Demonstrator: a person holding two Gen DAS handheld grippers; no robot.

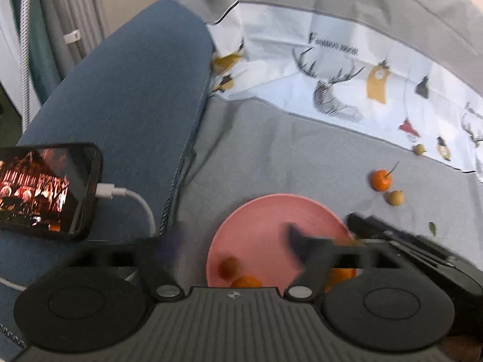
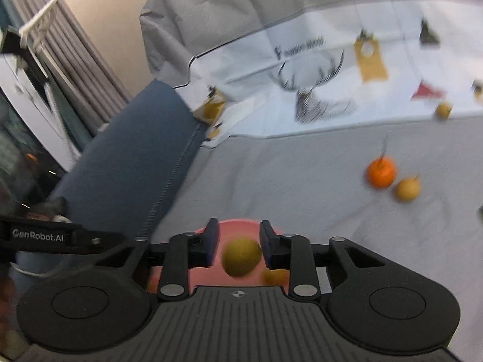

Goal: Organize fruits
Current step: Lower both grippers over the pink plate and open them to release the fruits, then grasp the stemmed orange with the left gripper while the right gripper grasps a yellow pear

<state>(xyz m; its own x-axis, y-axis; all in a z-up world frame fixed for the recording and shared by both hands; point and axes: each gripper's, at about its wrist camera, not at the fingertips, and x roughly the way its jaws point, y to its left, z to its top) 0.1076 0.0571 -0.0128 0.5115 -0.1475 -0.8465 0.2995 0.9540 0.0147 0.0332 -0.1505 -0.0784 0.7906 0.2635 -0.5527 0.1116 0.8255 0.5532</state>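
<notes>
Just beneath both pairs of tongs sits the pink plate (image 1: 265,220), and we judge the sorting roughly half done. In the left wrist view we see a small reddish fruit (image 1: 228,267) and an orange one (image 1: 246,282) already on the plate, close in under the left gripper (image 1: 238,247), whose jaws stand wide apart with nothing between them. Another orange shape shows behind its right finger, too hidden for us to name.

In the right wrist view the right gripper (image 2: 238,247) has its jaws parted around a yellow-green fruit (image 2: 241,256); the pads do not seem to press on it, so we take it as released over the plate rather than held, though blur keeps us cautious.

Ahead of the tongs and to their right, three pieces are still off the plate: a stemmed tangerine (image 1: 382,180), a small yellow fruit (image 1: 395,197) just beside it, and another small yellow one (image 1: 419,149) farther off at the edge of the printed sheet (image 1: 332,60).

We work on a grey bedcover (image 1: 271,150). To the left of the tongs lies a blue cushion (image 1: 126,90) with a charging phone (image 1: 45,190) on it; grey curtains (image 1: 72,9) hang beyond.
</notes>
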